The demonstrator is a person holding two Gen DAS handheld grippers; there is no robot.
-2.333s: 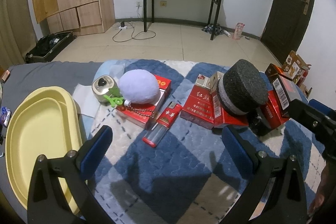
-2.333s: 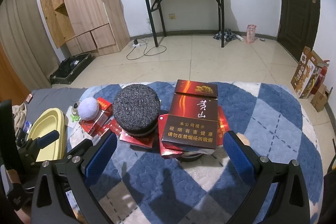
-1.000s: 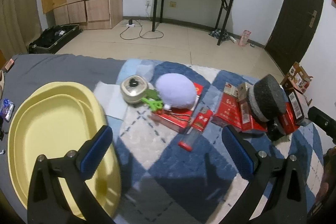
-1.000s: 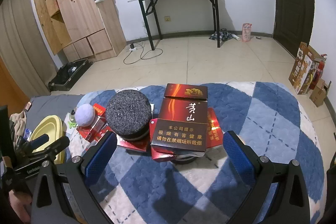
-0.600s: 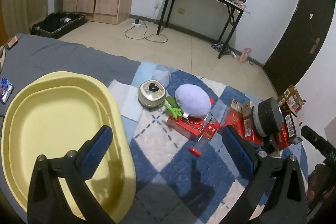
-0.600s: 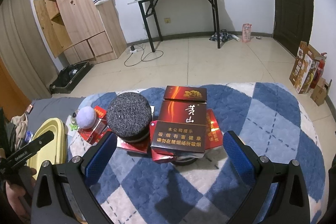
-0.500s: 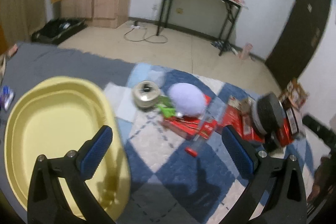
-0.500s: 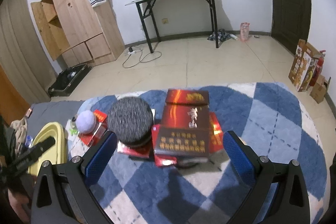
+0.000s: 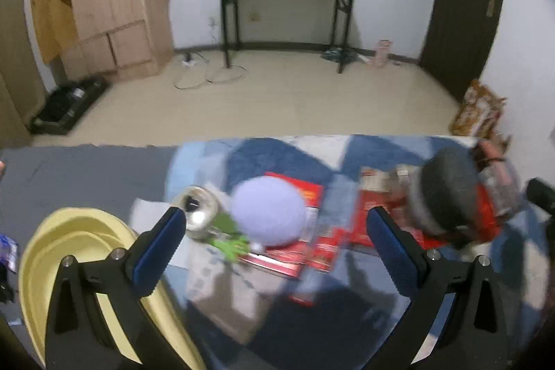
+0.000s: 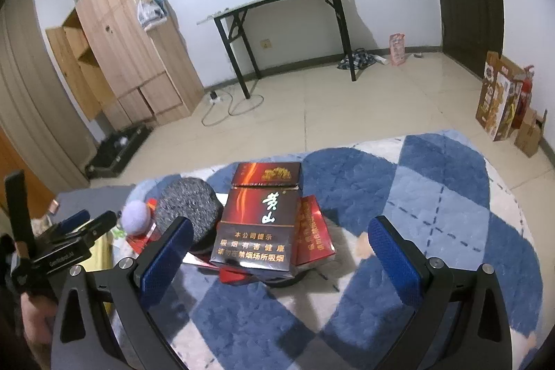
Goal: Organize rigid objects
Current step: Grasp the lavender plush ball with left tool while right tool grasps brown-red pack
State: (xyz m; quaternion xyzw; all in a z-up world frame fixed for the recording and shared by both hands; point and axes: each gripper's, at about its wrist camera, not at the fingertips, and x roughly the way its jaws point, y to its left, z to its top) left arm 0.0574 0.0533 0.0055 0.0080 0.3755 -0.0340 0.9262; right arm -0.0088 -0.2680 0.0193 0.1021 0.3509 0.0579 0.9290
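The left gripper [image 9: 277, 248] is wide open and holds nothing above the purple ball [image 9: 267, 211]. The right gripper [image 10: 277, 252] is also wide open, empty, near the dark cigarette box [image 10: 258, 224].

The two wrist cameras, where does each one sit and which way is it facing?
Left wrist: sits behind the open left tongs, looks over the yellow tray and purple ball toward the far wall; only its blue-padded fingers show.
Right wrist: sits behind the open right tongs, faces the dark cigarette box; the left tongs and a hand show at left.
Shared: purple ball, black sponge disc.
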